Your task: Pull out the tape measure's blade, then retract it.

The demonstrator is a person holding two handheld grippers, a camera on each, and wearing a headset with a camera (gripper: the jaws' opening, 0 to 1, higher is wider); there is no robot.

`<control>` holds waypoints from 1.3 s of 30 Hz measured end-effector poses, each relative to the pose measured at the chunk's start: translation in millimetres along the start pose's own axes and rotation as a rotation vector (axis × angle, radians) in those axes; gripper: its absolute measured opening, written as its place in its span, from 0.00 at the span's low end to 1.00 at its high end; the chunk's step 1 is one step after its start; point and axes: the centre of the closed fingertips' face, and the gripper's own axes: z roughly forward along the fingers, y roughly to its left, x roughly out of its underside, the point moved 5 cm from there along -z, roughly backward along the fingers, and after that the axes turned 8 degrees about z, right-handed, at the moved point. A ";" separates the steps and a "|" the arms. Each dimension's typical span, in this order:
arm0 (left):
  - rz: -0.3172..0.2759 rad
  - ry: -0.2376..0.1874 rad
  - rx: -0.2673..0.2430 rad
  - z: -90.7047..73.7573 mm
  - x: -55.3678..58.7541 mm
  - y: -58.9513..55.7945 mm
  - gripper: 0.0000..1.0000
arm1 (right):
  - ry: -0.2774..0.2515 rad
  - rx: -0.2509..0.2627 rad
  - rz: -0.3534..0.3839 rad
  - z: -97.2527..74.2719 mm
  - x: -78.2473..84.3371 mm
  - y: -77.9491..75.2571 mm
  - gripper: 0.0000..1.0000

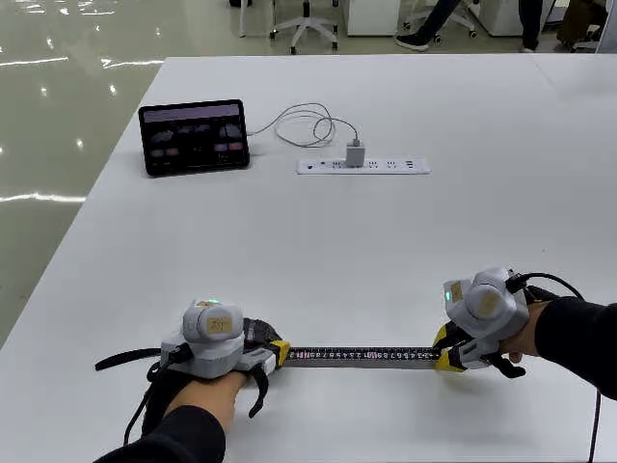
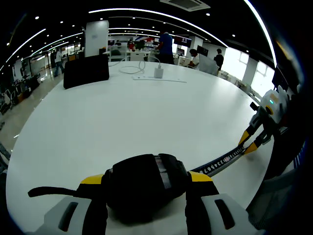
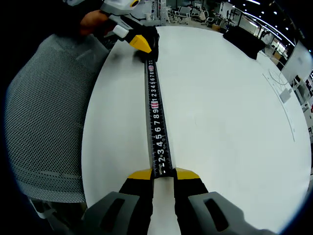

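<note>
one blade (image 1: 362, 357) outstretched left to right

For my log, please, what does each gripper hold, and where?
Left gripper: black tape measure case, across its sides. Right gripper: numbered blade, at its tip.

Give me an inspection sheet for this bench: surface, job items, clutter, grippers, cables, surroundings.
Surface: white table, no marks seen.
Job's things: black tape measure case in the left gripper; blade drawn out flat to the right gripper.
Clutter: tablet, power strip with charger, far side.
Grippers: left shut on case; right shut on blade tip.
Cables: white cable looped from charger toward tablet.
Surroundings: glossy floor, chair base, a person's legs.
</note>
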 end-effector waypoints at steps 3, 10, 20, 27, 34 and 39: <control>0.001 -0.001 0.002 0.0 -0.1 -0.1 0.60 | -0.004 0.000 -0.005 0.6 -0.5 0.1 0.11; -0.003 -0.002 0.002 0.0 0.1 0.3 0.60 | -0.007 0.009 -0.011 2.3 -3.7 2.3 0.11; -0.004 -0.002 0.004 -0.1 0.1 0.3 0.60 | -0.009 0.014 -0.011 4.0 -7.3 4.2 0.11; -0.007 -0.002 0.004 -0.1 0.3 0.3 0.60 | -0.014 0.019 -0.012 5.8 -10.2 4.6 0.11; -0.005 -0.003 0.003 -0.3 0.0 0.4 0.60 | -0.020 0.017 -0.010 7.0 -13.5 4.8 0.11; -0.005 -0.003 0.003 -0.3 0.0 0.4 0.60 | -0.024 0.018 -0.009 8.0 -15.0 5.0 0.12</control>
